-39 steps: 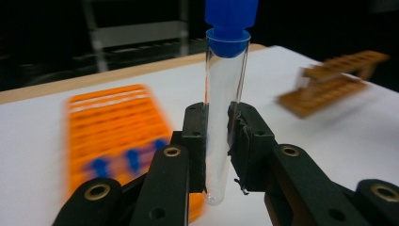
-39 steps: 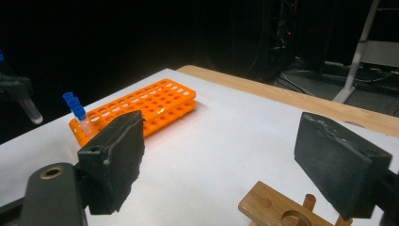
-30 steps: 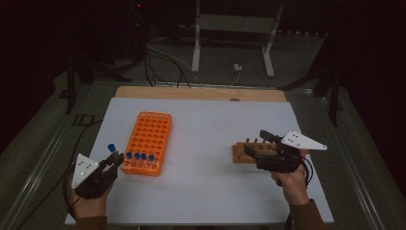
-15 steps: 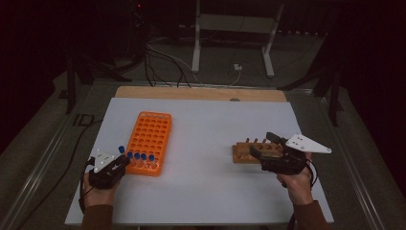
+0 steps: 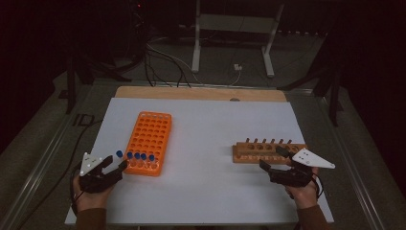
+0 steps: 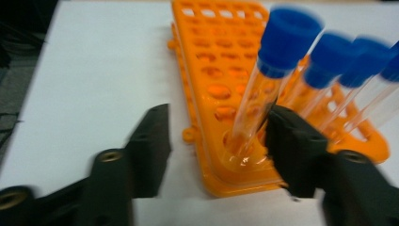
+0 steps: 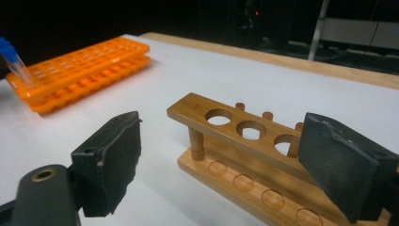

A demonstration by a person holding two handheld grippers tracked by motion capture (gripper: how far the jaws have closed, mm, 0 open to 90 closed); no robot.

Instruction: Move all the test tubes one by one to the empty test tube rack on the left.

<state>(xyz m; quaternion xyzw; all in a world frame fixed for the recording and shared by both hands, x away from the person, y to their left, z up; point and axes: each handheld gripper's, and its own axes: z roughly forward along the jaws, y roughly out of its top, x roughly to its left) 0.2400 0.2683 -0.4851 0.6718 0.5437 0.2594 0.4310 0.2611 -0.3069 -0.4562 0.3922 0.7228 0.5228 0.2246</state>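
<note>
Tubes with blue caps stand in the near row of the orange rack [image 5: 148,143], which lies in the left half of the white surface [image 5: 210,191], its short end towards the near edge. In the high view a fifth blue cap shows just left of the rack's near left corner, at the left gripper [image 5: 116,168]. In the left gripper view the end tube [image 6: 268,84] leans in its hole at that corner. The left gripper [image 6: 216,136] has just been opening its jaws, and they stand about half apart with the tube between them: the right-hand jaw lies close against the glass, the other is well clear, so nothing presses on it.

Such a tube is probably light, stiff and slick, thin clear plastic or glass, and likely to crack or skid under a hard pinch. My judgement is that the best hold is on the bare wall just under the cap, where the cap's lip would stop a slide, with a straight lift along the tube's axis so that the rack does not drag.

The wooden rack [image 5: 268,152] sits towards the near right corner, holes empty. The right gripper [image 5: 274,159] hovers at its near side; in the right gripper view [image 7: 221,165] its jaws are wide and hold nothing.
</note>
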